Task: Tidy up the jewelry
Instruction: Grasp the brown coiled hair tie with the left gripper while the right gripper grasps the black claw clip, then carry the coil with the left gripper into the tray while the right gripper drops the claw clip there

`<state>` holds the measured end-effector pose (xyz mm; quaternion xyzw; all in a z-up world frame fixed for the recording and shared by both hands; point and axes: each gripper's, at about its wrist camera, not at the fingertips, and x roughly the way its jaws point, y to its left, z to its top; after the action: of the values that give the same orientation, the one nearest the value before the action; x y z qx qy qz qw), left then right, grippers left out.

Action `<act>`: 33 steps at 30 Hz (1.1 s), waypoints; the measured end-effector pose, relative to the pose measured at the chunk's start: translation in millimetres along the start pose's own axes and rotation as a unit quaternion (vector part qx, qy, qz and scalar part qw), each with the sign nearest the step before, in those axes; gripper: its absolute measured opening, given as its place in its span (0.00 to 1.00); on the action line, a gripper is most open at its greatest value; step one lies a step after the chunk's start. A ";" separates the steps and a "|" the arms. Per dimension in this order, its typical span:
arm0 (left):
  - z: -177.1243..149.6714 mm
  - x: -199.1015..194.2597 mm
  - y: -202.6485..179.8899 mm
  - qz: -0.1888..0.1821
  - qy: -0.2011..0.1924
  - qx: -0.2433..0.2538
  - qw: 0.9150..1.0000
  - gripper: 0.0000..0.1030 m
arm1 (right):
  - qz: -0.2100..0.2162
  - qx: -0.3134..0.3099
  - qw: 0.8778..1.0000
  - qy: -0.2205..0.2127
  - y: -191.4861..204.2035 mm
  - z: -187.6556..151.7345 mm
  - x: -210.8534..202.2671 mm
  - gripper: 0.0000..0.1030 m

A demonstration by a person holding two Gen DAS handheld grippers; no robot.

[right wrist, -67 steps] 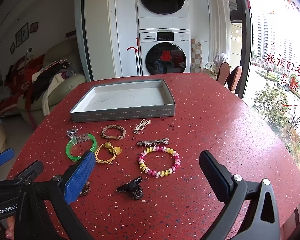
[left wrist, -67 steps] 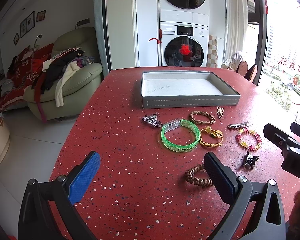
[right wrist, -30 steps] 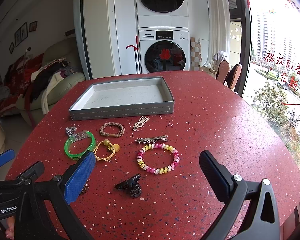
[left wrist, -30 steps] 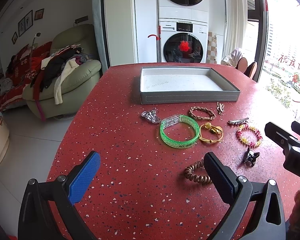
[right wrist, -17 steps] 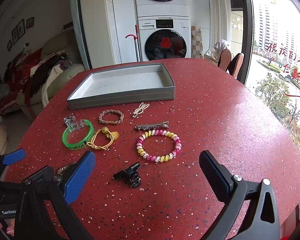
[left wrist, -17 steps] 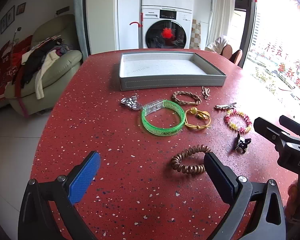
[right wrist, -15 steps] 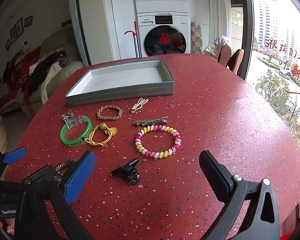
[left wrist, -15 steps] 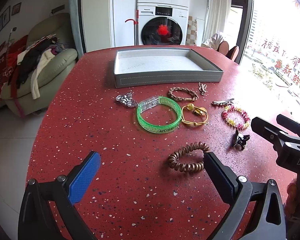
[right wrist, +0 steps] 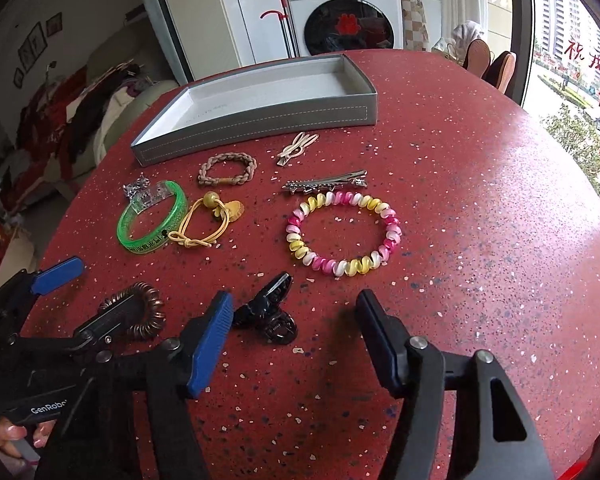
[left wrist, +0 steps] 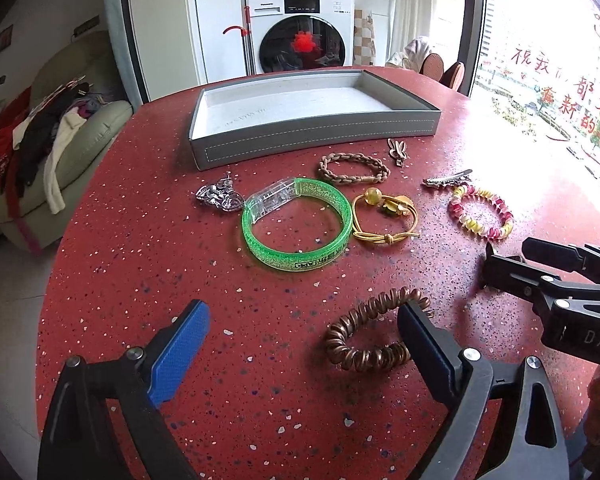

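Low in the left wrist view, the left hand-held gripper (left wrist: 300, 336) is spread wide, its right finger now sitting at the edge of the brown coil hair tie (left wrist: 374, 330) at lower centre, where a moment ago that tie lay well ahead of the fingers. In the right wrist view the right hand-held gripper (right wrist: 294, 328) has likewise come down and forward; its fingers stand apart, though less widely than they did, and the blue pad is just beside the black claw clip (right wrist: 268, 310) in the lower middle of the frame. Neither holds anything yet, so I would judge this to be the approach to the first two picks, one piece for each hand. Beyond the clip lies the pink and yellow spiral bracelet (right wrist: 344, 234), centre right, with the silver hair clip (right wrist: 326, 186) just above it. To the left are the yellow cord tie (right wrist: 204, 220) and the green bangle (right wrist: 152, 218), the two touching or nearly so, and a small silver piece (right wrist: 134, 190) at the bangle's far side. Farther up are the braided bracelet (right wrist: 228, 168) and a pale bow clip (right wrist: 296, 148). At the far edge of the red worktop (right wrist: 480, 208), upper centre, the grey tray (right wrist: 260, 124) holds nothing, so the sorting is all still to do.
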<state>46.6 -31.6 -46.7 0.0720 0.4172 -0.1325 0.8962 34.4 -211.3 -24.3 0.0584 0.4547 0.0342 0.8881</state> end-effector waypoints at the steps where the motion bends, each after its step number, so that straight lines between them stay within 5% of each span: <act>1: 0.4 0.7 -0.9 0.000 0.001 0.002 1.000 1.00 | 0.001 -0.004 1.000 0.002 1.9 0.8 1.1 0.61; 8: 3.5 3.2 -8.1 -0.008 0.003 0.023 1.000 0.66 | 0.001 -0.016 1.000 0.008 8.2 0.4 1.0 0.32; 9: 3.7 3.3 -9.2 -0.011 0.004 0.026 1.000 0.60 | 0.001 -0.015 1.000 0.008 7.5 0.4 0.8 0.30; 10: 3.7 3.9 -10.7 -0.013 0.005 0.031 0.999 0.43 | 0.004 -0.012 1.000 0.007 6.2 0.3 0.2 0.30; 13: 3.5 3.7 -13.5 -0.017 0.004 0.038 0.999 0.29 | 0.012 -0.003 1.000 0.002 4.0 0.4 -2.5 0.27; 24: 12.4 -13.7 8.6 -0.062 0.003 -0.010 0.998 0.29 | 0.066 0.039 0.997 -0.004 -6.7 17.1 -13.1 0.27; 33: 66.8 -29.2 28.3 -0.067 -0.015 -0.043 0.997 0.29 | 0.097 0.033 0.994 -0.031 -6.5 86.5 -21.2 0.27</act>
<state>85.7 -15.4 19.1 0.0032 0.4132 -0.1751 0.8936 92.2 -226.4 42.0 0.1326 0.4203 0.1035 0.8917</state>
